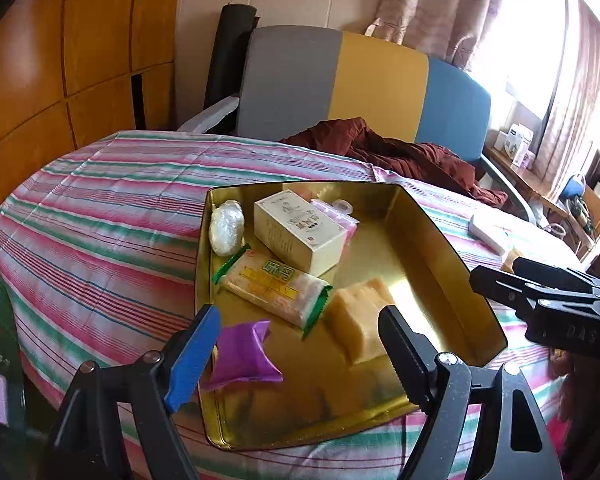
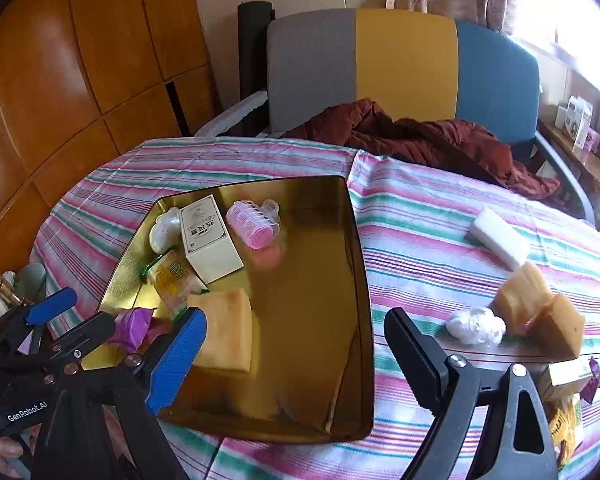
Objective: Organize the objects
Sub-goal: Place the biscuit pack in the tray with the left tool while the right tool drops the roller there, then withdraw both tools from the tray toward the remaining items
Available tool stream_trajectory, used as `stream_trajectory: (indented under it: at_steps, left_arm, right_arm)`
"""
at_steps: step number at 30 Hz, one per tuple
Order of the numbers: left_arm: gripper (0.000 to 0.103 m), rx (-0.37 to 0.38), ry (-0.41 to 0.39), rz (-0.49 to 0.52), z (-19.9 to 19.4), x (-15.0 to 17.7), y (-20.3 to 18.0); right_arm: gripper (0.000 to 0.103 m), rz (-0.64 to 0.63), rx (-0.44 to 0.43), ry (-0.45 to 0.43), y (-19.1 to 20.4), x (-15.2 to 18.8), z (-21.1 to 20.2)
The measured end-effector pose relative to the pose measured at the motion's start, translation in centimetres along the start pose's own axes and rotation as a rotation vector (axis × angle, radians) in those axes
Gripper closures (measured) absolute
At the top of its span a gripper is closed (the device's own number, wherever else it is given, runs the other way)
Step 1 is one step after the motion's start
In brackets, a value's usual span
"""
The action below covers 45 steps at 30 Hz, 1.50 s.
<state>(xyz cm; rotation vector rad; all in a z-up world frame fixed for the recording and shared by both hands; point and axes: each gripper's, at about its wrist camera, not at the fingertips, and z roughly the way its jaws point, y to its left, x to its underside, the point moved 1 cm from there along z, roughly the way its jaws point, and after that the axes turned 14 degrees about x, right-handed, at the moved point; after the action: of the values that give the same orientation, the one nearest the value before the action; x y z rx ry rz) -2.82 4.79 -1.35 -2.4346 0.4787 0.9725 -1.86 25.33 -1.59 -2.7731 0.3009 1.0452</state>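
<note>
A gold tray (image 1: 440,240) (image 2: 320,320) lies on the striped cloth. It holds a white wrapped ball (image 1: 226,226), a cream box (image 1: 300,232), a pink hair roller (image 2: 254,222), a snack packet (image 1: 276,288), a yellow sponge block (image 1: 360,320) and a purple packet (image 1: 244,354). My left gripper (image 1: 296,320) (image 2: 84,312) is open at the tray's near edge; the purple packet lies free beside its blue finger. My right gripper (image 2: 296,316) (image 1: 540,292) is open over the tray, with nothing between its fingers. Right of the tray lie a white bar (image 2: 500,240), two yellow blocks (image 2: 540,308) and another wrapped ball (image 2: 476,326).
Small packets (image 2: 568,384) lie at the cloth's near right edge. A grey, yellow and blue chair (image 2: 404,60) with a red-brown cloth (image 2: 420,136) stands behind the table. Wooden cupboard doors (image 1: 60,60) fill the left; a shelf with boxes (image 1: 516,144) is at the right.
</note>
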Motion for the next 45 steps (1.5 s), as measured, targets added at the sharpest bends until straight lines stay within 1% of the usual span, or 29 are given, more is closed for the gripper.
stream_trajectory:
  at_steps: [2,6,9,11,13,18,23,26,30,36,38,41,45]
  left_arm:
    - [0.019,-0.007,-0.004,0.019,-0.2,0.2,-0.6]
    - [0.018,-0.010,-0.003,0.048,-0.3,0.5,-1.6]
    - [0.018,-0.013,0.002,0.058,-0.2,0.7,-2.0]
    - [0.016,-0.018,0.008,0.063,-0.2,0.9,-2.2]
    - [0.013,-0.021,0.013,0.065,-0.1,1.2,-2.4]
    - [0.013,-0.024,0.025,0.080,0.1,1.5,-2.8]
    - [0.012,-0.023,0.037,0.097,0.3,1.7,-3.4]
    - [0.012,-0.019,0.051,0.107,0.6,1.8,-3.8]
    - [0.012,-0.004,0.064,0.126,1.0,2.0,-4.3]
    - [0.012,0.038,0.080,0.154,1.5,1.9,-5.4]
    - [0.012,0.057,0.084,0.171,1.8,1.7,-6.1]
    - [0.012,0.107,0.095,0.202,2.4,1.0,-7.6]
    - [0.012,0.168,0.107,0.274,3.4,0.1,-10.3]
  right_arm:
    - [0.011,-0.001,0.012,-0.016,0.0,0.5,-0.6]
    - [0.010,0.011,0.031,-0.050,-0.5,1.1,-1.7]
    - [0.005,0.016,0.050,-0.070,-0.9,1.5,-2.3]
    - [0.005,0.019,0.067,-0.080,-1.2,1.8,-2.5]
    - [0.004,0.025,0.080,-0.079,-1.5,2.1,-2.5]
    - [0.004,0.053,0.105,-0.067,-3.0,2.8,-2.5]
    - [0.004,0.088,0.137,-0.043,-5.6,3.5,-2.4]
    - [0.004,0.117,0.168,-0.029,-7.7,3.9,-2.5]
    - [0.004,0.162,0.231,-0.021,-11.0,4.5,-3.0]
    - [0.004,0.269,0.358,0.002,-18.0,5.6,-4.4]
    - [0.004,0.323,0.403,0.015,-20.8,6.3,-5.1]
    - [0.004,0.424,0.464,0.028,-24.9,7.7,-6.3]
    - [0.004,0.574,0.504,0.051,-29.7,10.0,-7.4]
